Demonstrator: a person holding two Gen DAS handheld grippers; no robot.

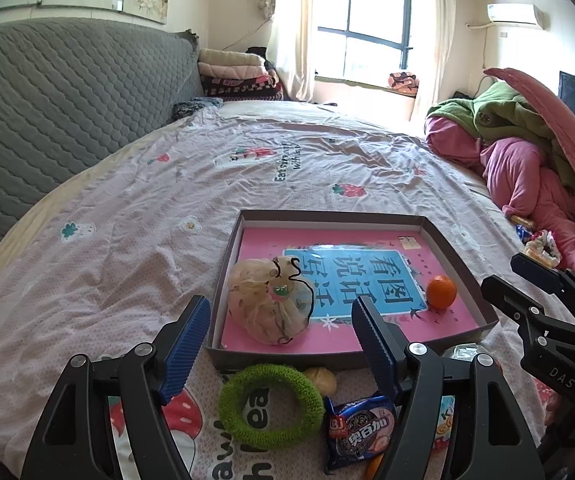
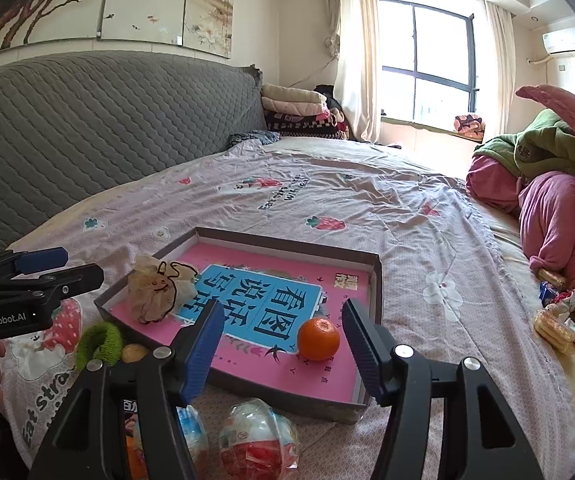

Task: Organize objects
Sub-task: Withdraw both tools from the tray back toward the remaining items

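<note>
A wide bed (image 1: 135,216) covered by a pale sheet printed with strawberries fills the scene, with a grey quilted headboard (image 1: 55,96) behind it and a heap of pink and green bedding (image 1: 527,160) at its far right edge. Near the front of the bed sits a shallow brown cardboard box (image 2: 373,276) lined with a pink sheet bearing a blue panel of large Chinese characters. Inside the box, a beige mesh drawstring pouch (image 1: 271,300) lies at the left and a small orange (image 2: 318,339) at the right, well apart. On the sheet just in front of the box lie a green fuzzy ring (image 1: 269,406), a small yellowish round item (image 1: 323,380), a dark blue cookie packet (image 1: 361,428) and a clear-wrapped round snack (image 2: 259,440). The left gripper (image 1: 281,320) hovers near the pouch, its blue ribbed fingers spread wide and empty. The right gripper (image 2: 283,324) hovers near the orange, fingers also spread, holding nothing.
</note>
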